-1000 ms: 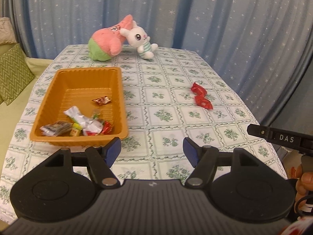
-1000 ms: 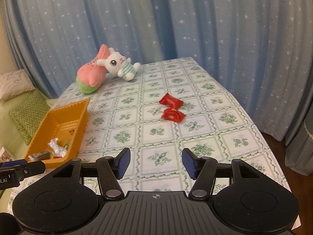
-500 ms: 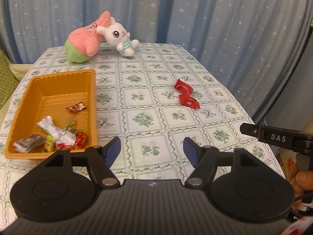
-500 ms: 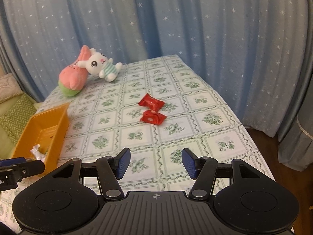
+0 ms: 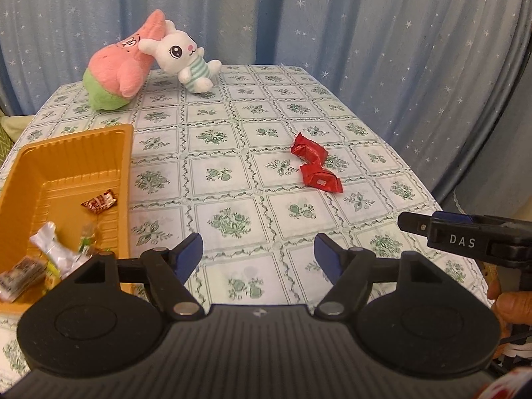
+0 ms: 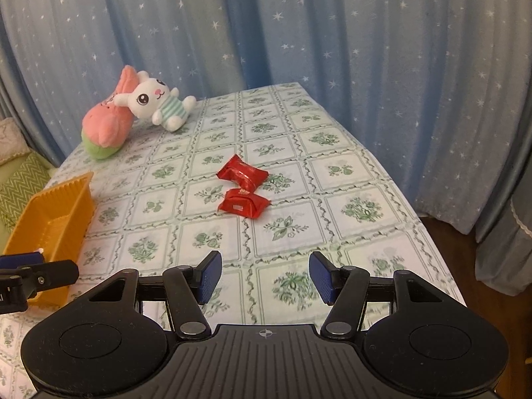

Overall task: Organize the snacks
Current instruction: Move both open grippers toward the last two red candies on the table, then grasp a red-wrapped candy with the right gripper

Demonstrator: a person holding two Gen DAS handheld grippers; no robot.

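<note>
Two red wrapped snacks lie side by side on the floral tablecloth: the far one (image 6: 242, 173) (image 5: 308, 150) and the near one (image 6: 244, 203) (image 5: 320, 179). An orange tray (image 5: 71, 153) (image 6: 53, 222) at the left holds several wrapped snacks (image 5: 55, 252). My left gripper (image 5: 258, 256) hovers over the table's near part beside the tray, its jaws opening with nothing between them. My right gripper (image 6: 265, 278) is open and empty, short of the red snacks. The right gripper's finger (image 5: 465, 236) shows at the left wrist view's right edge.
A pink and green plush (image 5: 116, 73) (image 6: 104, 126) and a white bunny plush (image 5: 181, 55) (image 6: 154, 99) lie at the table's far end. Blue star-patterned curtains hang behind and to the right. A green cushion (image 6: 20, 189) sits left of the table. The table's right edge (image 6: 429, 232) drops to the floor.
Both grippers moved forward and down toward the red snacks, which now look larger and nearer. The tray has slid toward the left edge in both views. The left jaws stand slightly wider.
</note>
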